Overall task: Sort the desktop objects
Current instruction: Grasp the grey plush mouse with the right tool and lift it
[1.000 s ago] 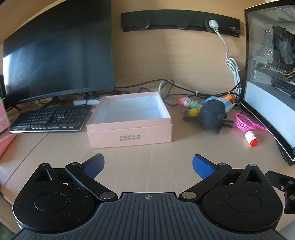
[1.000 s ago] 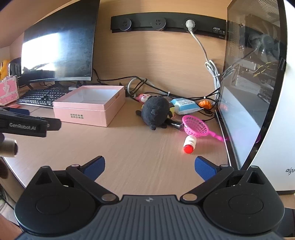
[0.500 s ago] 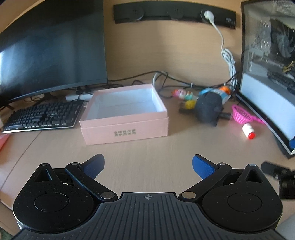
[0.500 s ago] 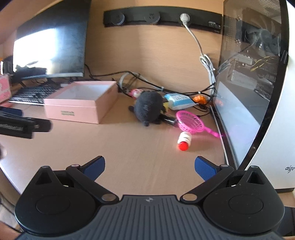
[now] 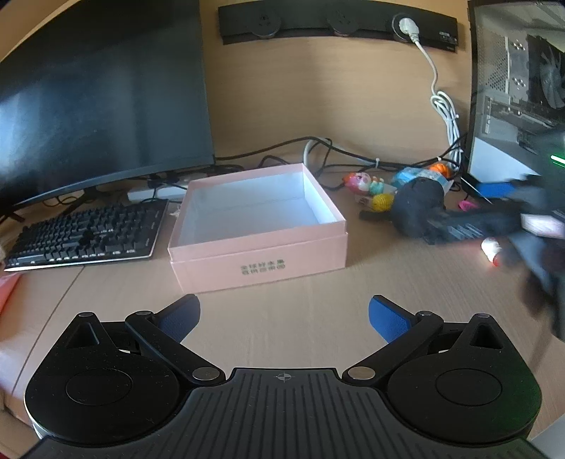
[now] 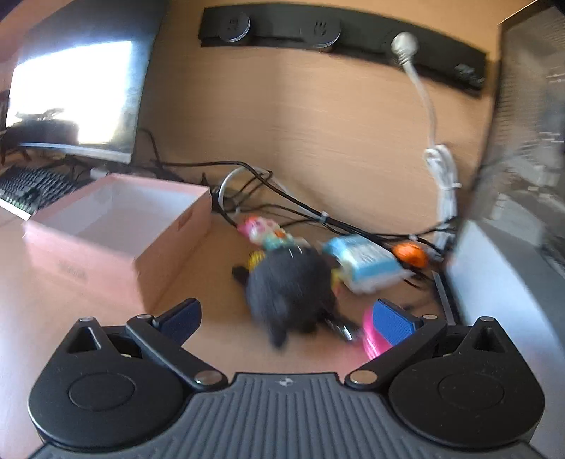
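An open, empty pink box [image 5: 257, 226] sits mid-desk; it also shows in the right wrist view [image 6: 116, 233]. A black plush toy [image 6: 289, 293] lies right of it, with a pink figurine [image 6: 257, 227], a blue-white packet [image 6: 367, 263], an orange ball [image 6: 411, 255] and a pink net scoop [image 6: 370, 339] around it. My right gripper [image 6: 286, 317] is open, its fingers either side of the plush, close in front of it. In the left wrist view the right gripper [image 5: 487, 215] is a blur beside the plush [image 5: 416, 208]. My left gripper [image 5: 282, 314] is open and empty, in front of the box.
A monitor [image 5: 102, 95] and keyboard [image 5: 88, 233] stand at the left. A computer case [image 5: 519, 91] stands at the right. Cables [image 5: 353, 155] run along the back wall under a socket strip [image 5: 335, 21]. A small white bottle with a red cap [image 5: 491, 249] lies by the case.
My right gripper has moved forward and down to the black plush; its view is now blurred. My left gripper has edged closer to the pink box. Both stayed open.
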